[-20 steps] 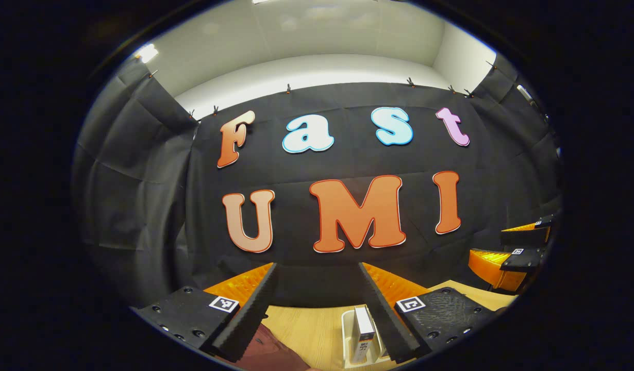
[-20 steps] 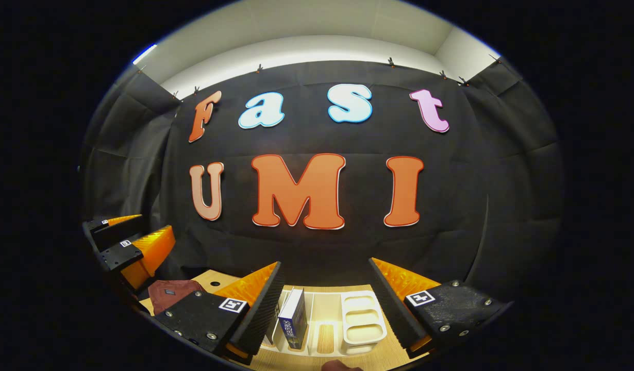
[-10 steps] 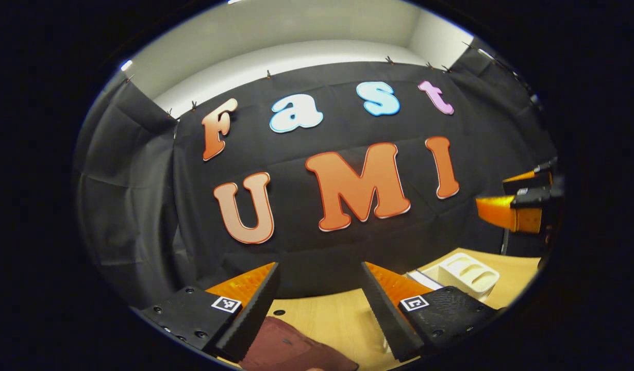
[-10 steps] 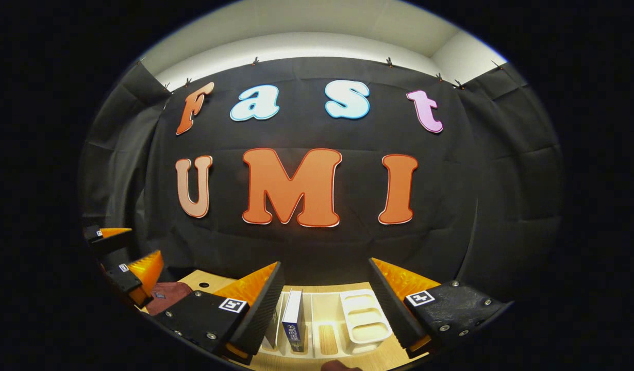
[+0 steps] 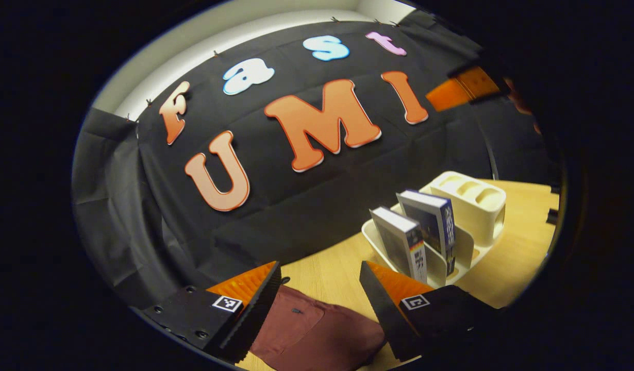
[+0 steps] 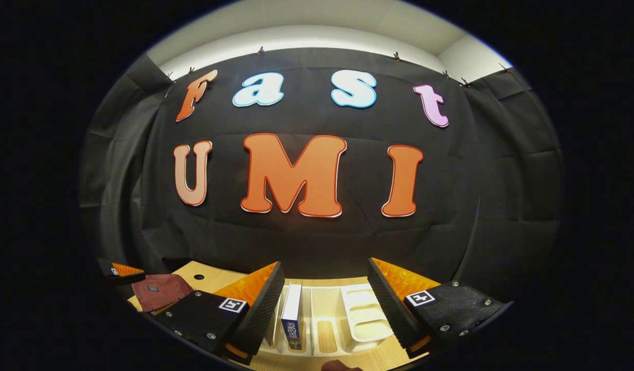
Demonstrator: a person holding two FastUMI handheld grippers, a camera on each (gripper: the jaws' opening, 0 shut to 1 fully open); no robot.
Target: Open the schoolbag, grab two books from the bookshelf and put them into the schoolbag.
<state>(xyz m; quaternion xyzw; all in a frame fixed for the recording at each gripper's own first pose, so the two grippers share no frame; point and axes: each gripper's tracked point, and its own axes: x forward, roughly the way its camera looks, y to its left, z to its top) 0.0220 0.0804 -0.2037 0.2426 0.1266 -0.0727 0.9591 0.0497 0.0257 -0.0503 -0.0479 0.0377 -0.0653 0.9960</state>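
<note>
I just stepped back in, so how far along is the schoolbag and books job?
Nothing looks done: both books stand in the bookshelf. In hand: the open left gripper hangs over the maroon schoolbag; the right gripper is open, empty. Left: opening the bag, moving both books.

Open room: bare table (image 5: 327, 270) between the schoolbag (image 5: 317, 332) and the bookshelf (image 5: 469, 206).
In the way: two books (image 5: 417, 234) standing in the bookshelf.

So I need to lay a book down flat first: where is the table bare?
Bare wood lies between the schoolbag and the bookshelf, back to the cloth wall, and right of the bookshelf. The bookshelf's near slots are crowded with two books.
</note>
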